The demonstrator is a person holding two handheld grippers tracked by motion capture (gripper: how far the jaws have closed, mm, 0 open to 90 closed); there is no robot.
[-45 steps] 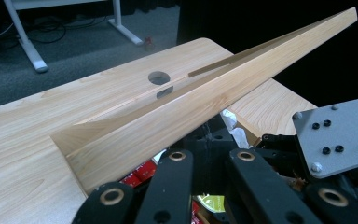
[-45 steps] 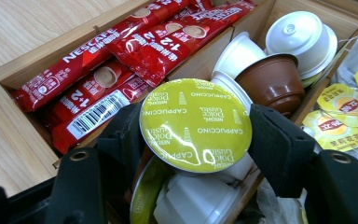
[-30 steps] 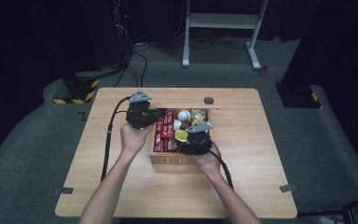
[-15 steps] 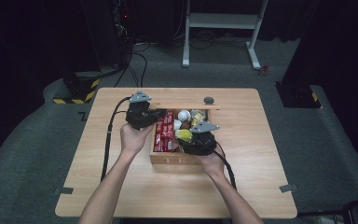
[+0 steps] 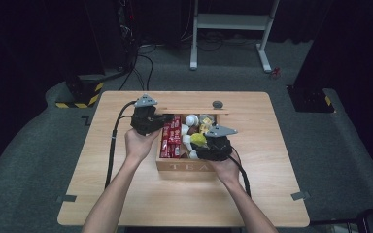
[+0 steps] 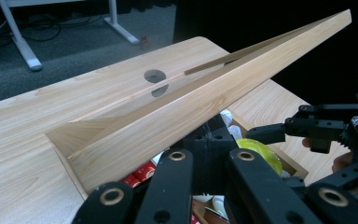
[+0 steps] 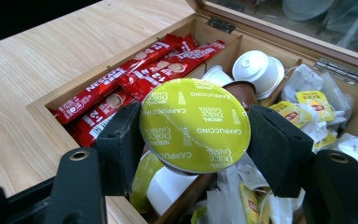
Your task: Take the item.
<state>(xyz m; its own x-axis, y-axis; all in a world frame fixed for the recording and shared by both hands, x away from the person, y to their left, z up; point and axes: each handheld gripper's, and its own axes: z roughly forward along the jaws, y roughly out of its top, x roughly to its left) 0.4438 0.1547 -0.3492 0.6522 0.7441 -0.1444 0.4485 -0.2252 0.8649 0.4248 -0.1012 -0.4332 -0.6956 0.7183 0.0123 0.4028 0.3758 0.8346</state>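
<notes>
**R gripper holding capsule over tea box, L on the lid**

R gripper is clamping a yellow-green capsule btwn its 2 black pads, foil lid reading "Dolce Gusto Cappuccino" facing the cam. In the high view the R gripper is sitting over the R half of the wooden box, capsule showing at its 10 o'clock, just above the box contents. Can't tell if the capsule is touching anything below.

Box is sitting at table centre, "TEA" on its front wall. Inside, per the R gripper view: red Nescafe sticks are lying in the L compartments, white capsules in the middle 1, yellow tea bags in crumpled wrappers at 3 o'clock.

L gripper is sitting at the box's 10 o'clock corner. In the L gripper view the lid is running tilted across the frame, right above the jaws; jaws look spread, but can't tell if they're gripping the lid edge or just resting under it. Small dark round disc is lying on the table at 12 o'clock, just behind the lid.
</notes>
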